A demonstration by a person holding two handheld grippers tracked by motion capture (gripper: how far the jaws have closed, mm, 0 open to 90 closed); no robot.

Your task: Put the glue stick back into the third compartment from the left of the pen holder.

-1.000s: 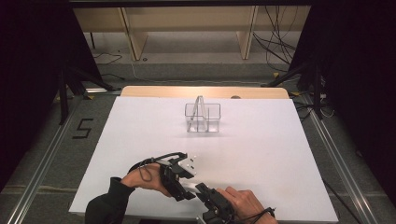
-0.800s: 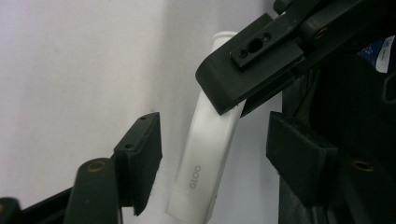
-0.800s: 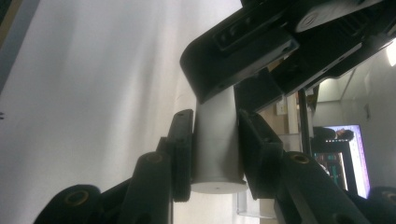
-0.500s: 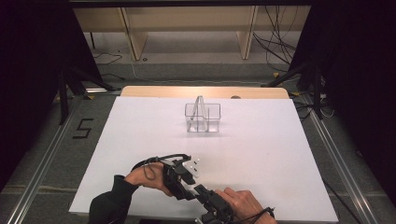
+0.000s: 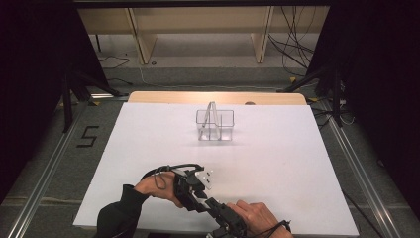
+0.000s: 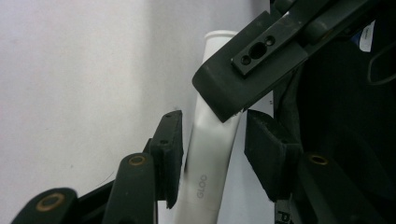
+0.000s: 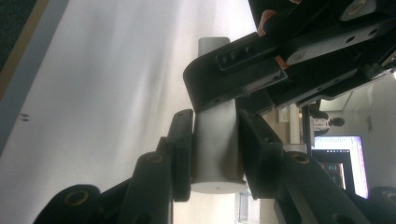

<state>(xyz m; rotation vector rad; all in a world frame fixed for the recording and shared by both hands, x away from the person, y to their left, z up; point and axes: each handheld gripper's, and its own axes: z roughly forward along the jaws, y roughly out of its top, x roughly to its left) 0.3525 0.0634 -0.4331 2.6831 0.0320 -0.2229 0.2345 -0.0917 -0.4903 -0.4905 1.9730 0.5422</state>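
Grippers met low over the near edge of the white table [image 5: 277, 148], both working on one white tube [image 6: 212, 158] (a glue stick, going by the "GLOO" printed on its side). The right hand-held gripper [image 7: 215, 140] had the tube's grey end squeezed between its two black pads, which pressed flat on either side of it. From there the tube ran forward into the left hand-held gripper [image 6: 210, 149], whose jaws had just been closing with the tube between them. In the left gripper view its left pad [image 6: 169, 154] lay against the tube, while a narrow gap stood between the tube and the other pad, so that grip was not yet made.

From above, the left hand-held gripper [image 5: 195, 186] sat just ahead of the right hand-held gripper [image 5: 218, 210], nearly nose to nose, the person's hands wrapped round both bodies and dark sleeves coming in from the near side. The tube itself was too hidden there to pick out.

Well beyond both grippers, toward the far side of the table, stood a clear plastic caddy [image 5: 214, 125] with an upright handle and compartments.
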